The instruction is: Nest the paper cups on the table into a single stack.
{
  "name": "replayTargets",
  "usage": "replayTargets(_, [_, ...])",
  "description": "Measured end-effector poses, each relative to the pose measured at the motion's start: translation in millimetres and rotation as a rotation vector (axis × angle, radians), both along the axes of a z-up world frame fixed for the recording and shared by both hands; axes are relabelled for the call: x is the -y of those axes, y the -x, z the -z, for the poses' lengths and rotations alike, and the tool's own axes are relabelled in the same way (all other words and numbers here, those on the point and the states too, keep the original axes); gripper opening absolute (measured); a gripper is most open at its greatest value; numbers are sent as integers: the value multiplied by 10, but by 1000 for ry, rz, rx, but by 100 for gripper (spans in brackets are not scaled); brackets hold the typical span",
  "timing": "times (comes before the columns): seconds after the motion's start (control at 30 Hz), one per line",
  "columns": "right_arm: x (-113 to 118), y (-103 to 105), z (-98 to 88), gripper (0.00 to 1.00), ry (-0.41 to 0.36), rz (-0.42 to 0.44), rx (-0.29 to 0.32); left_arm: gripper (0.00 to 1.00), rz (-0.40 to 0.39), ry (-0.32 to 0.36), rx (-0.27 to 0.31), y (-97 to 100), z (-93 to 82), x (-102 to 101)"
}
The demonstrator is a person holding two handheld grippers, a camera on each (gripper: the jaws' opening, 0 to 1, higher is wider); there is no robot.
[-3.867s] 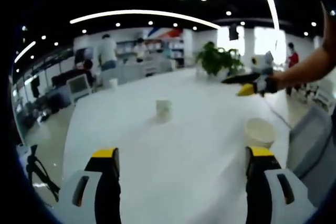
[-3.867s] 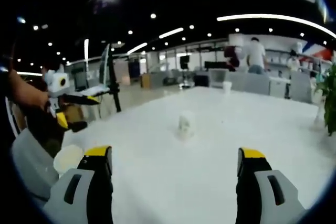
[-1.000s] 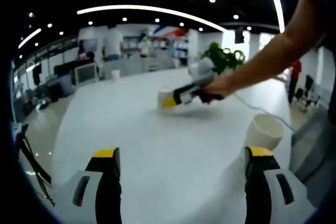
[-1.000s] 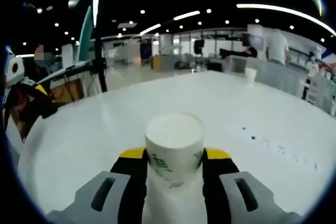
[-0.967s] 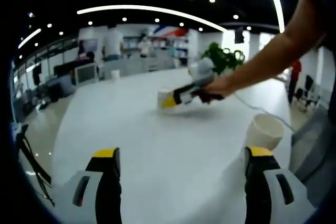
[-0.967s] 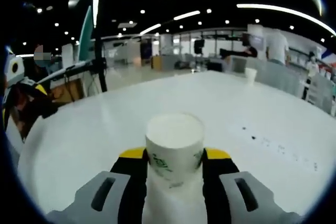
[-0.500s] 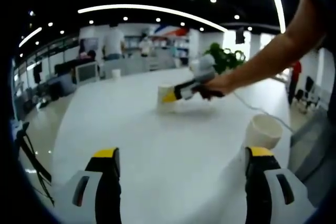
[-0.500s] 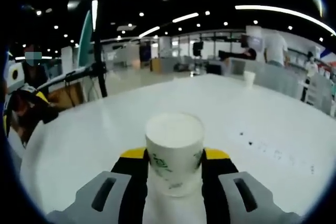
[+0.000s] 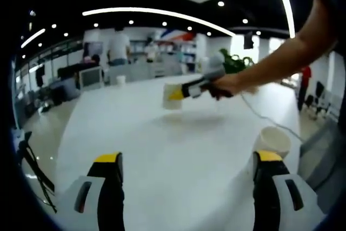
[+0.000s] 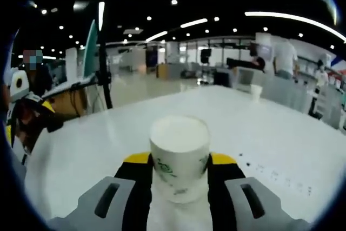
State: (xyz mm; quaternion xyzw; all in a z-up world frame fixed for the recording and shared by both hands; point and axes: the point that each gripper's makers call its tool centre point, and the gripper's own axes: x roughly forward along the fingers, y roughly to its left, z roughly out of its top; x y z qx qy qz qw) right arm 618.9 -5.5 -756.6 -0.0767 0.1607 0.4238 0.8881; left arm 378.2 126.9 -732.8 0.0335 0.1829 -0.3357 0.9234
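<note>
On my right gripper view, the right gripper [image 10: 179, 174] has its jaws closed in on a paper cup [image 10: 179, 152], one yellow-tipped jaw on each side of it, the cup upright with its mouth up and green print on its wall. From the left gripper view I see that same gripper reaching in from the right, held by a hand [image 9: 230, 84] on a bare arm, with the cup [image 9: 172, 96] at its tip; a faint shadow lies on the table [image 9: 162, 155] below it, so the cup looks lifted clear of the surface, though I cannot be sure of that. My left gripper [image 9: 186, 185] stands with its jaws wide apart and nothing between them, low over the near part of the white table. A second cup [image 9: 272, 140] stands upright on the table just beyond the left gripper's right-hand jaw, near the table's edge and well apart from the held cup. A third cup [image 9: 121, 79] sits far off toward the back of the table; I see it in the right gripper view as well [image 10: 256, 92]. A cable [image 9: 259, 114] trails across the table from the right gripper toward the edge. Beyond the table a person in a white shirt [image 9: 119, 47] stands near desks and a monitor [image 9: 90, 77], and a green plant [image 9: 238, 60] shows behind the arm.
</note>
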Motion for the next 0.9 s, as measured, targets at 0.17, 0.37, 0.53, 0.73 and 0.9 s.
replayTargets(0.17, [39,-9,-116,36,-14,0,0,98,1,2,9,-8,-53,-1])
replayTargets(0.37, [66,-8,-282,36,-12,-9,21,98,-2,1,10,-16,-95,7])
replayTargets(0.53, [109,15,-410,36,-28,2,15,98,-15,27,4,-36,-173,9])
replayTargets(0.73, [157,89,-513,36,-27,1,17,98,-21,28,4,-32,-204,7])
replayTargets(0.9, [202,125,-592,36,-27,2,17,98,-28,47,5,-24,-270,15])
